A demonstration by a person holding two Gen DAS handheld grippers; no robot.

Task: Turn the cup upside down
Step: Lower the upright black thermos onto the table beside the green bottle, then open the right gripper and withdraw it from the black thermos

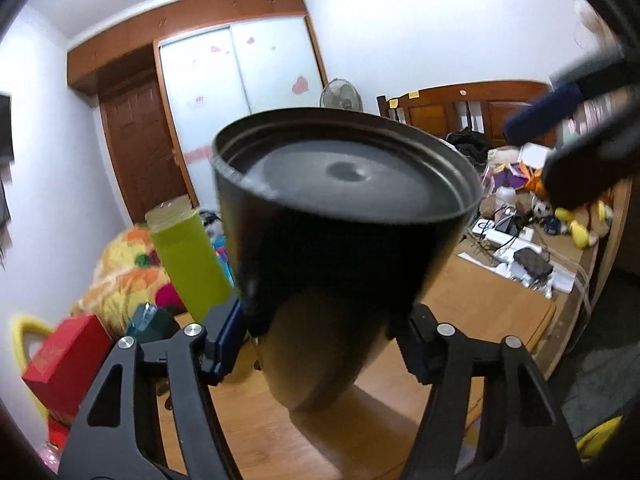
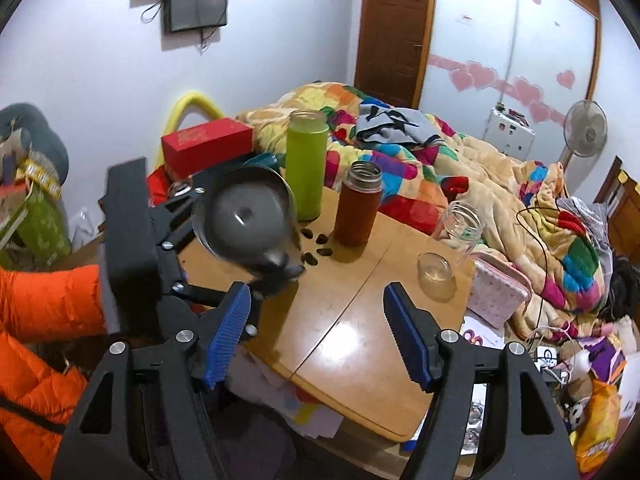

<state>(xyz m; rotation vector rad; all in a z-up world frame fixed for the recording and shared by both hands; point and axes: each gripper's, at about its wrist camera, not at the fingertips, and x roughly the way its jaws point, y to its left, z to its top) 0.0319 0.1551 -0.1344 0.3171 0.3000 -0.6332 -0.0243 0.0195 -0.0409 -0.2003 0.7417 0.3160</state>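
A dark metal cup (image 1: 340, 216) is held in the air by my left gripper (image 1: 324, 320), which is shut on its body. The cup is tilted, its flat base up and toward the camera, its mouth toward the wooden table (image 1: 480, 292). In the right wrist view the same cup (image 2: 244, 216) hangs above the table's left side, base facing the camera, with the left gripper (image 2: 276, 268) clamped around it. My right gripper (image 2: 316, 316) is open and empty, above the table's near part (image 2: 360, 336), to the right of the cup. It shows blurred at the upper right of the left wrist view (image 1: 560, 140).
On the table stand a green bottle (image 2: 306, 164), a brown flask (image 2: 358, 204), a clear jar (image 2: 460, 224) and a small glass (image 2: 436, 276), with dark seeds (image 2: 316, 248) between. A red box (image 2: 206, 144), a pink case (image 2: 500, 292) and a bed (image 2: 500, 176) with a quilt lie around.
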